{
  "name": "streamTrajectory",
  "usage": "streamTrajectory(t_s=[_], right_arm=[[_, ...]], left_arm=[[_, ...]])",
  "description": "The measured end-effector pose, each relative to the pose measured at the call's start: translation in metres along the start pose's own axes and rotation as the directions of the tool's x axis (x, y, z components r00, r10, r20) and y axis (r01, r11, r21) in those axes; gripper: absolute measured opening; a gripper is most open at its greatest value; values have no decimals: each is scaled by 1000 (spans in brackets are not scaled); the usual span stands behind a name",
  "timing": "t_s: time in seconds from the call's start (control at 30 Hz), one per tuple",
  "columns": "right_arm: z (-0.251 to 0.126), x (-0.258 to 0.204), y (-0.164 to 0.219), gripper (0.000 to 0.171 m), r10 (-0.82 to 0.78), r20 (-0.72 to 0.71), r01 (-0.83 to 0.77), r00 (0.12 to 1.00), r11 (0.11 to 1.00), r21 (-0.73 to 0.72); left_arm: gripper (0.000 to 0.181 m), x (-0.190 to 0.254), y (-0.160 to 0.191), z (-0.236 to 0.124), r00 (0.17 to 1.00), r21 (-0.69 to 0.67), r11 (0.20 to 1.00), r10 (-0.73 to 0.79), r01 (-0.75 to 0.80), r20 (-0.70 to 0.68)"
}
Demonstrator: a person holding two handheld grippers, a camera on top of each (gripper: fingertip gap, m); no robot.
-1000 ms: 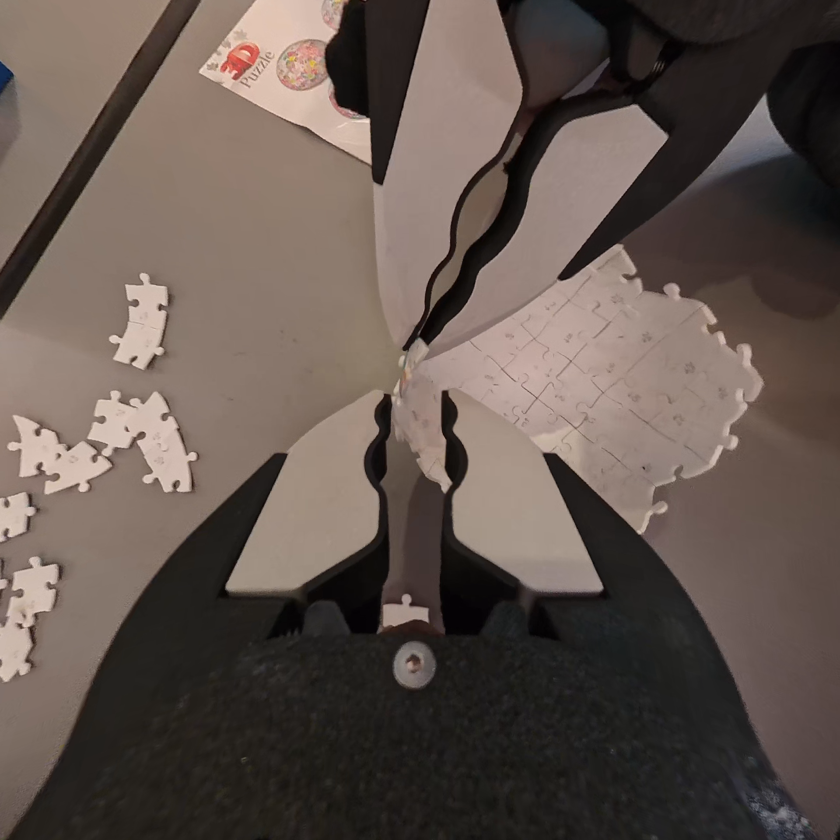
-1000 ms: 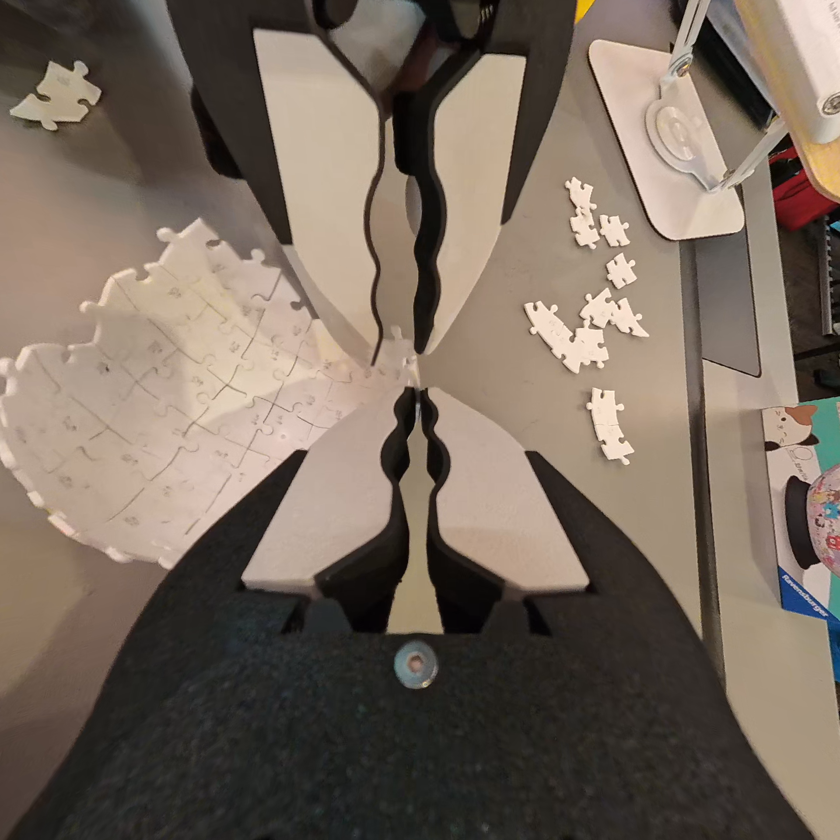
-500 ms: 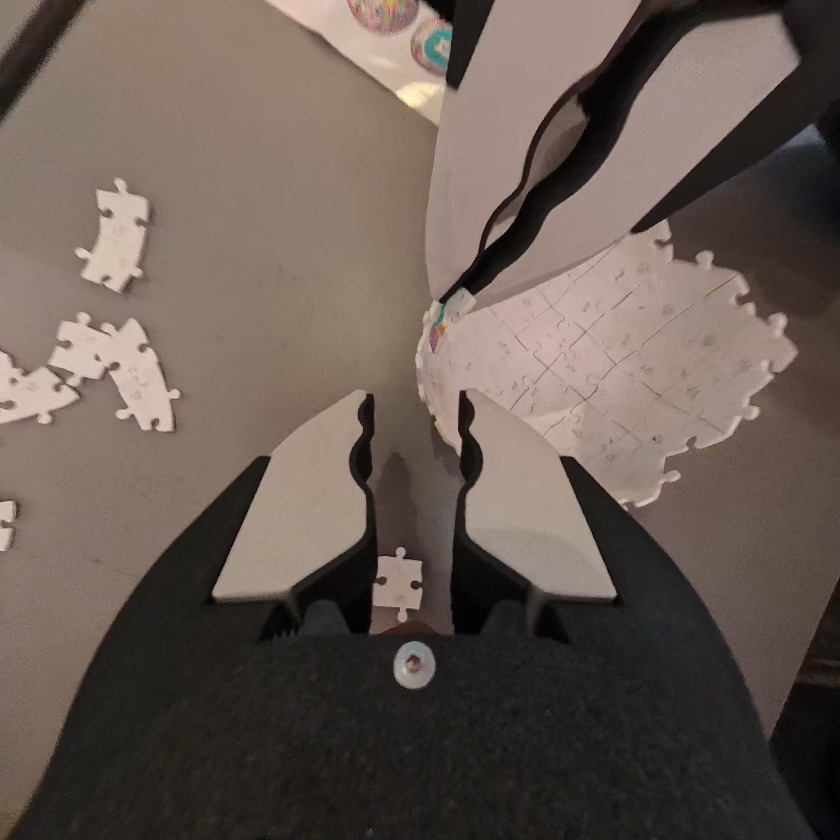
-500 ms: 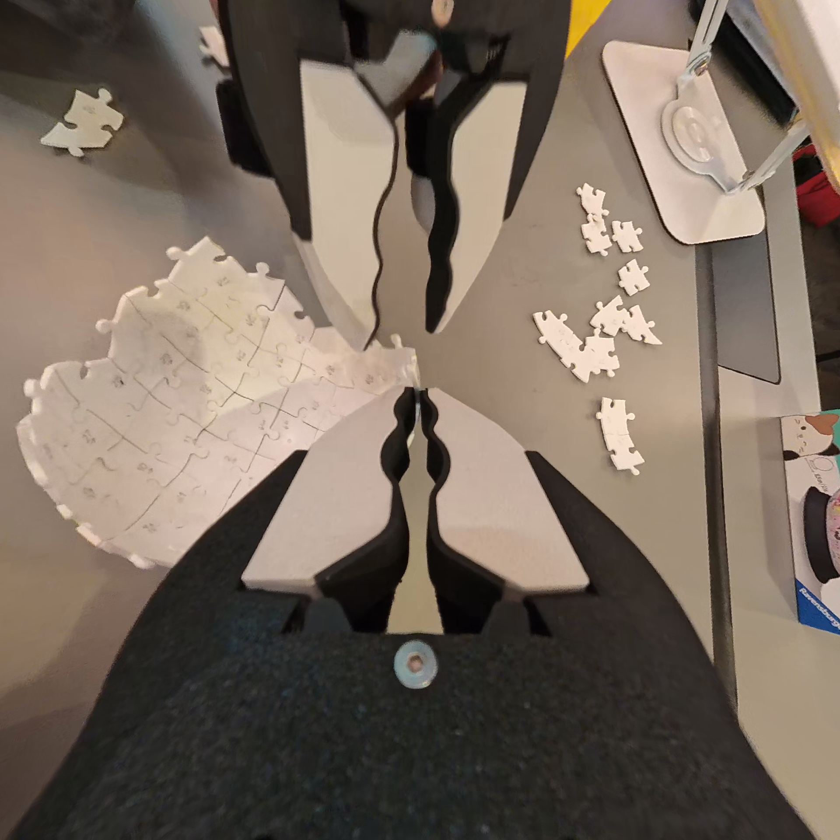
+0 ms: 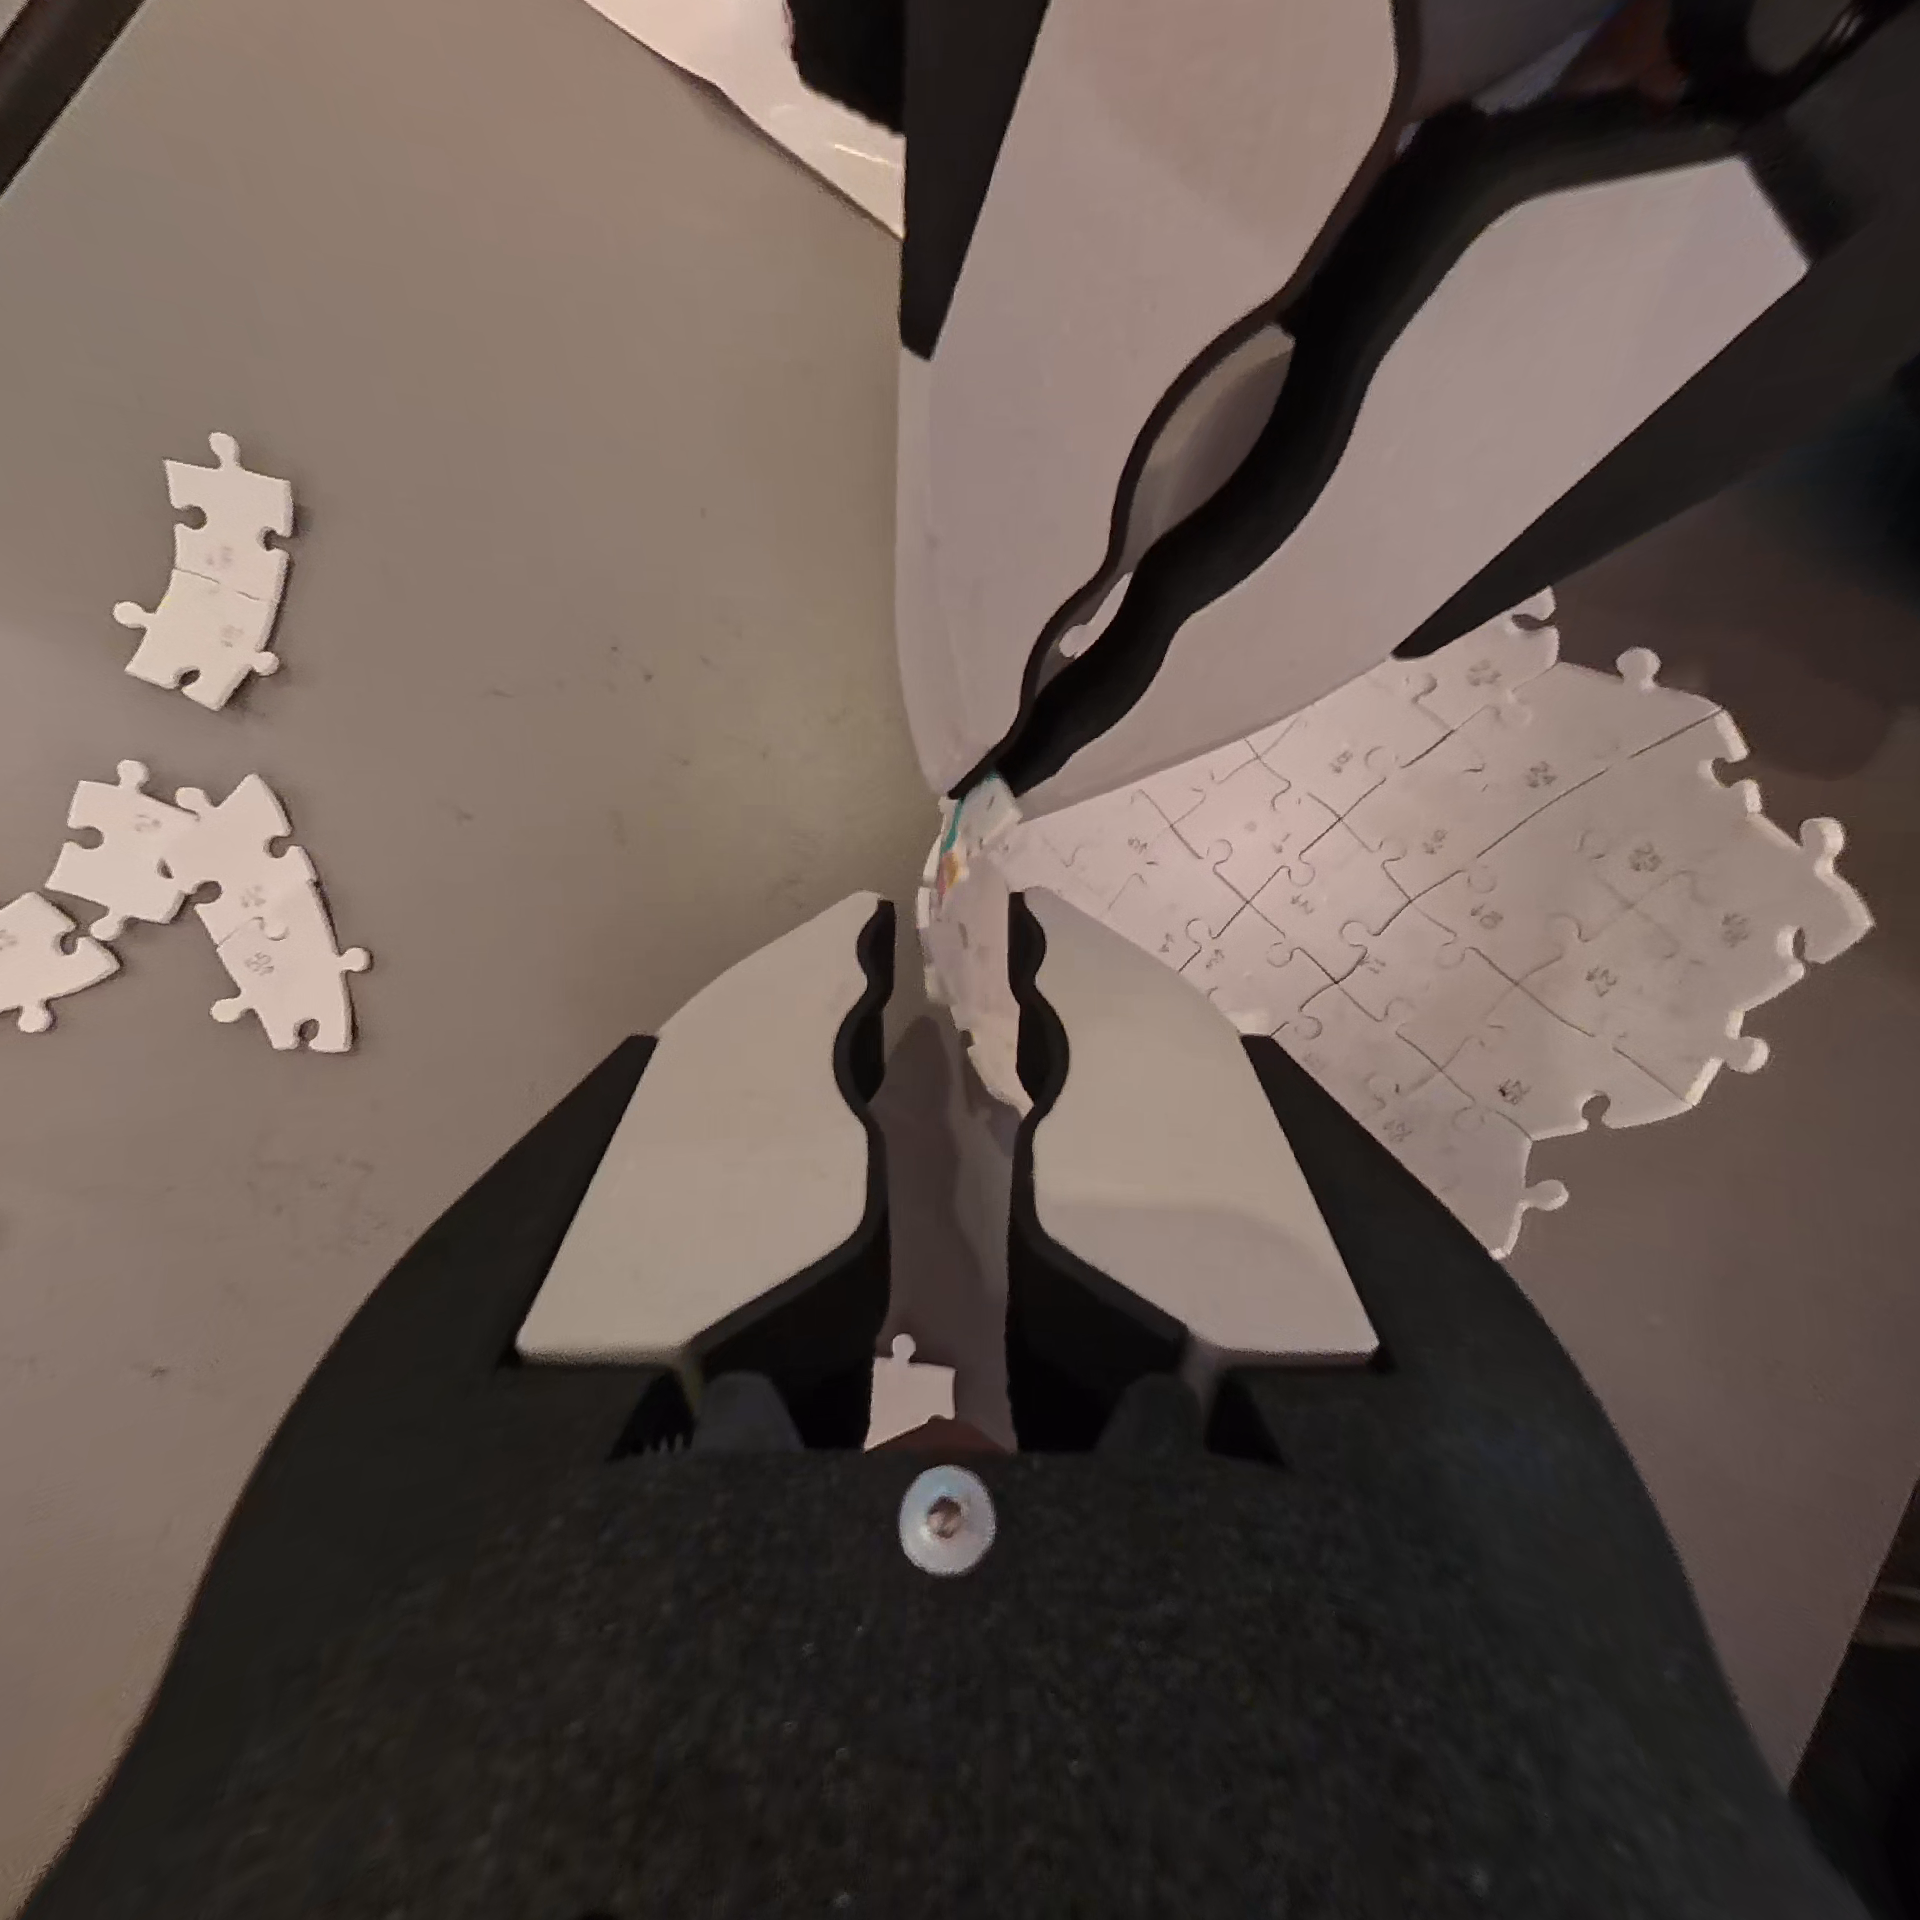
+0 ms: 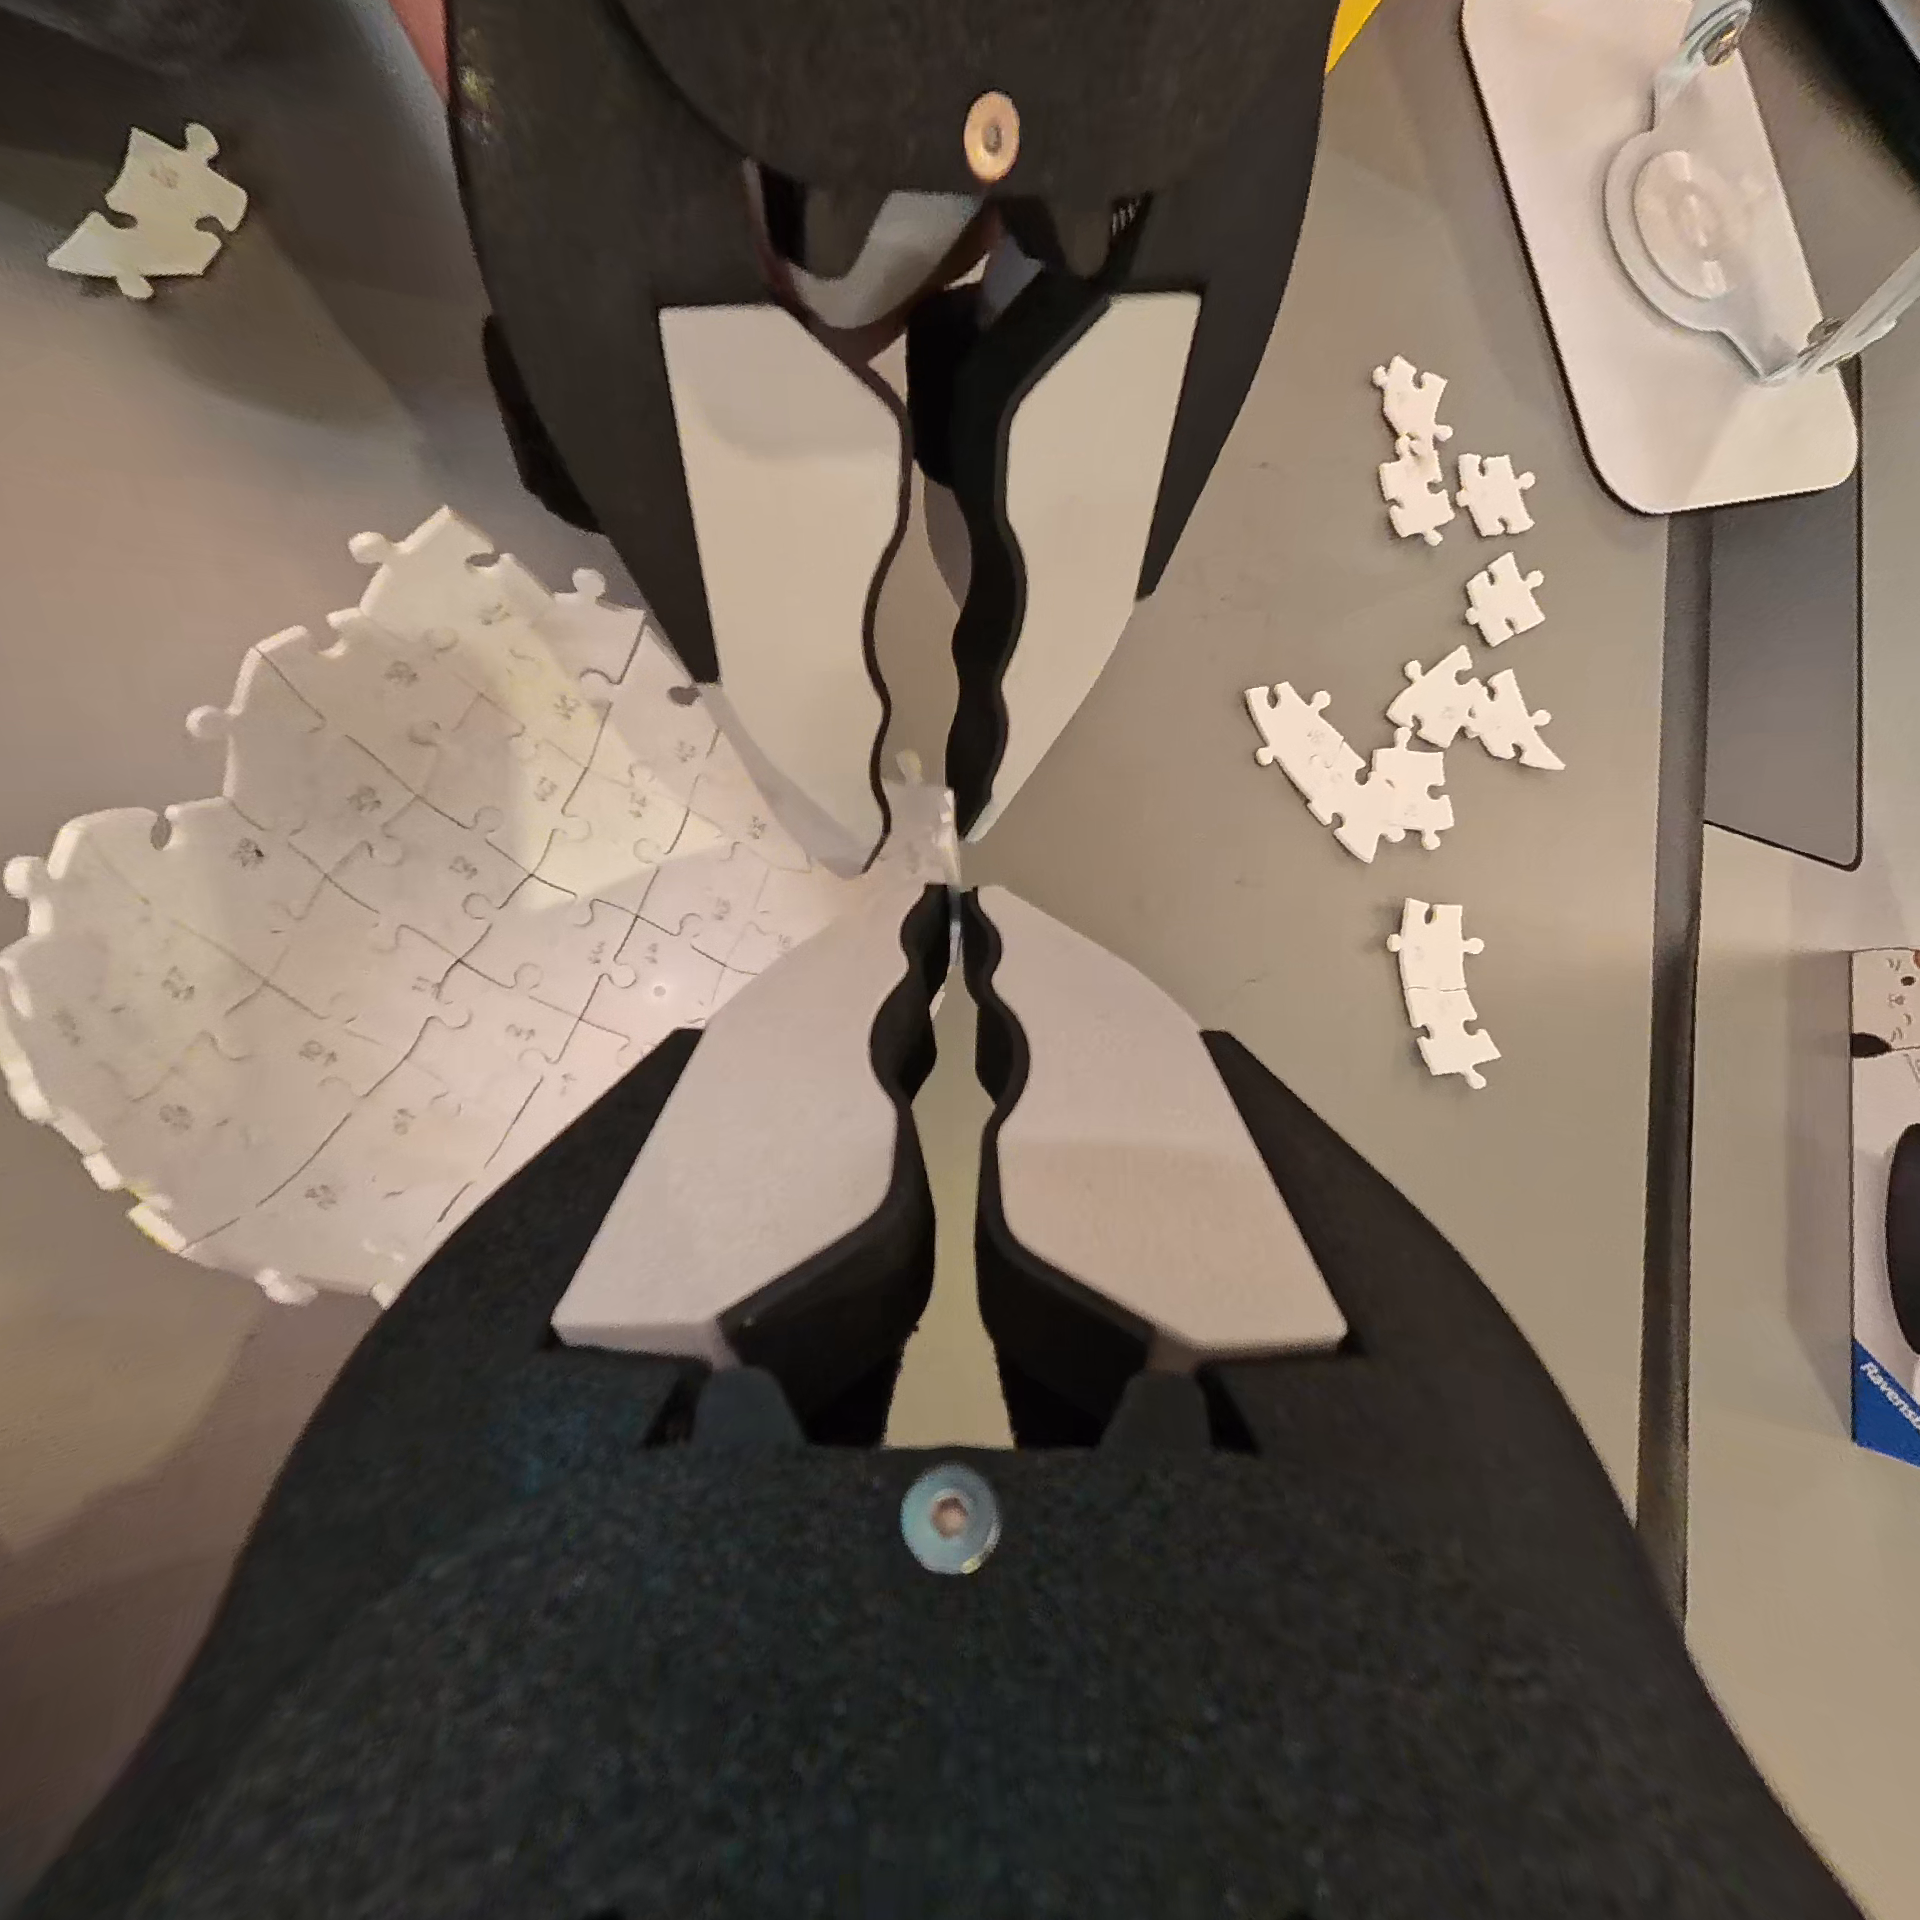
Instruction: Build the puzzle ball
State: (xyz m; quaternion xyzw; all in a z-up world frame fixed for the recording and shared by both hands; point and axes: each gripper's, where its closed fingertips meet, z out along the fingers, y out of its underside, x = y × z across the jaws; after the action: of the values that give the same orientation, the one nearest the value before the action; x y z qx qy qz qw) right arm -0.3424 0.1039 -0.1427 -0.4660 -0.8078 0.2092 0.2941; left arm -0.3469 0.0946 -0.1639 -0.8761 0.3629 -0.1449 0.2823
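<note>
The half-built puzzle ball is a white curved shell (image 5: 1507, 935) of joined pieces, inner side up, on the grey table; it also shows in the right wrist view (image 6: 364, 935). My right gripper (image 6: 951, 904) is shut on a rim piece of the shell, whose coloured outer face shows in the left wrist view below its tips (image 5: 987, 795). My left gripper (image 5: 956, 912) faces it, jaws partly open and astride the same rim, with a gap at its left finger. It shows in the right wrist view too (image 6: 925, 836).
Loose white pieces lie left of the shell (image 5: 239, 914), with one under my left gripper (image 5: 914, 1392). In the right wrist view more pieces (image 6: 1351, 769) lie at the right and one at the far left (image 6: 156, 208). A white stand base (image 6: 1662, 260) and the puzzle box (image 6: 1886, 1143) lie beyond. Left and right tips are no more than a few centimetres apart.
My left gripper, wider open and drawn back half a second ago, has moved in over the rim with its jaws narrower. My right gripper has stayed shut on the rim.
</note>
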Motion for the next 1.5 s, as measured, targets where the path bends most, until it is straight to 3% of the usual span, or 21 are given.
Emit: streamTrajectory(t_s=[0.73,1.1,1.5], right_arm=[[3,8,4,3,93,10,-93,996,996,3],[3,12,4,3,-47,-53,48,997,999,6],[3,15,5,4,-39,-64,40,997,999,8]], left_arm=[[4,-10,-1,3,999,0,1000,6,-6,38],[8,-10,-3,3,999,-5,1000,13,-13,39],[2,-14,-5,5,998,-21,1000,-5,6,60]])
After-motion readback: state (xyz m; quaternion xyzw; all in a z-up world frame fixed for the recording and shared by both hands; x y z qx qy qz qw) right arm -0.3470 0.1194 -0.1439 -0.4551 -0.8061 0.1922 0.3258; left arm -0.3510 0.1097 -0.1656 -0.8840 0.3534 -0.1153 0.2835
